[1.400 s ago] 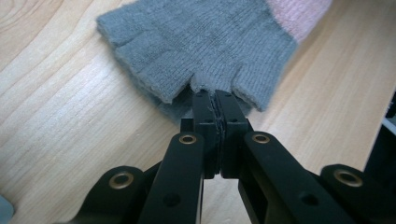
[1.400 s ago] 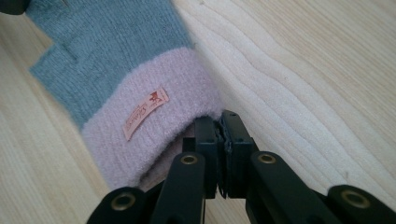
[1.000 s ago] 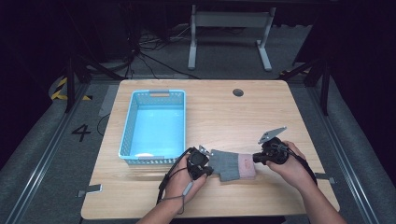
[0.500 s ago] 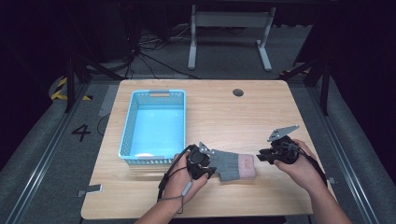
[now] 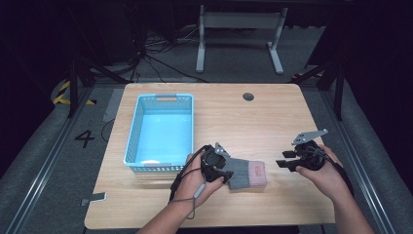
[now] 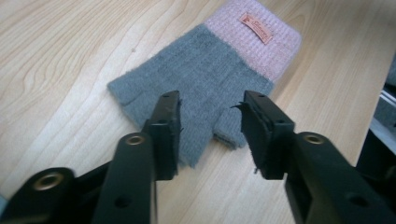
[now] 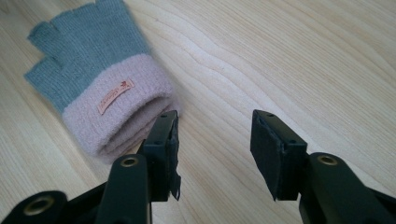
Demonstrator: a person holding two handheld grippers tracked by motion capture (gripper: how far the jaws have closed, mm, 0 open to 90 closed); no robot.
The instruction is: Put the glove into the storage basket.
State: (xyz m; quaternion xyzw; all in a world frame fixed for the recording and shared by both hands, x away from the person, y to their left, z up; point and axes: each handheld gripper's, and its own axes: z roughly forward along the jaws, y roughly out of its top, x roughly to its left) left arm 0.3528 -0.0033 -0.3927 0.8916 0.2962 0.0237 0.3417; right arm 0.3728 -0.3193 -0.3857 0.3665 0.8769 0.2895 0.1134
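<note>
Both grippers have drawn back from the glove since a second ago, when each had its jaws at one end of it: the right gripper now hovers well clear of the glove's pink cuff, off to the side away from the basket, and the left gripper sits just above the glove's grey finger end. Their jaws have just been opening, and nothing is clamped in either pair. In the left gripper view the left gripper has its two black jaws set apart over the grey knit, the stubby finger ends of the glove lying beneath the gap but untouched by the pads. In the right gripper view the right gripper stands with its jaws wide apart over bare wood, one jaw just beside the rolled cuff of the glove. The glove lies flat on the wooden table, fingerless, grey in the body with a pink cuff that bears a small orange tag, its cuff turned away from the left gripper. A light blue basket stands near the glove, beyond its finger end and further from the person, with its near rim just beside the left hand. The right hand holds its gripper level, aimed back toward the glove.
</note>
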